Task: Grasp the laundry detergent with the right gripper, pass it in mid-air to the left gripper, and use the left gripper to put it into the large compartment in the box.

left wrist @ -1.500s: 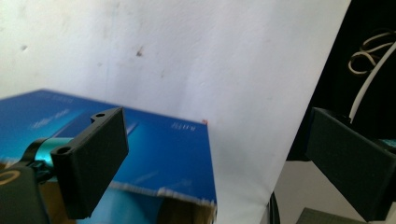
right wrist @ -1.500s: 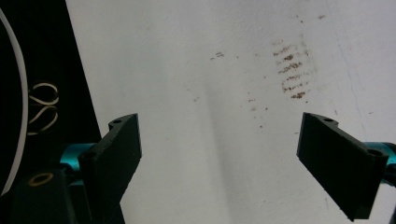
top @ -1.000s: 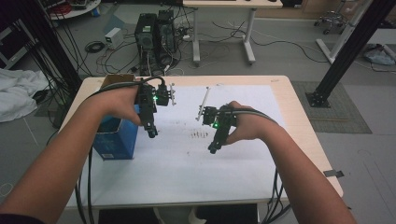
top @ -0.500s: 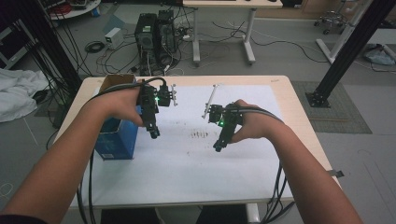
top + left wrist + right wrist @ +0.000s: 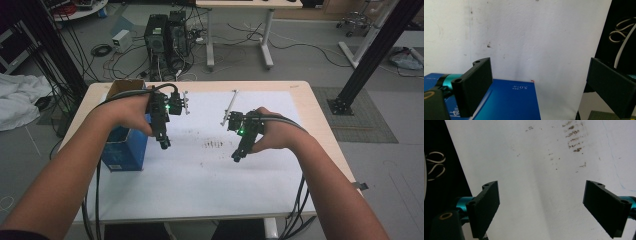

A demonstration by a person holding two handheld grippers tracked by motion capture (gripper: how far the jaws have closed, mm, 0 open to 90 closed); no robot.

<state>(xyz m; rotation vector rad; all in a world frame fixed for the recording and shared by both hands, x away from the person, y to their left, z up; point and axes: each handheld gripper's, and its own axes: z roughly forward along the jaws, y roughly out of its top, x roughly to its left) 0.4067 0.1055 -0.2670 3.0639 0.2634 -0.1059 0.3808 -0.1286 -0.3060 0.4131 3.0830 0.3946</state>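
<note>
Over the white-papered bench (image 5: 210, 195), my left claw (image 5: 164, 144) hangs jaws wide beside the blue box (image 5: 122, 150), my right claw (image 5: 235, 157), equally wide and empty, near the paper's dark smudges (image 5: 214, 144).

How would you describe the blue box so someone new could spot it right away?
Start at the table covered by a white sheet. Go to the sheet's left edge, beside the left hand-held gripper. The blue box stands there, open on top, the only coloured thing on the table.
</note>
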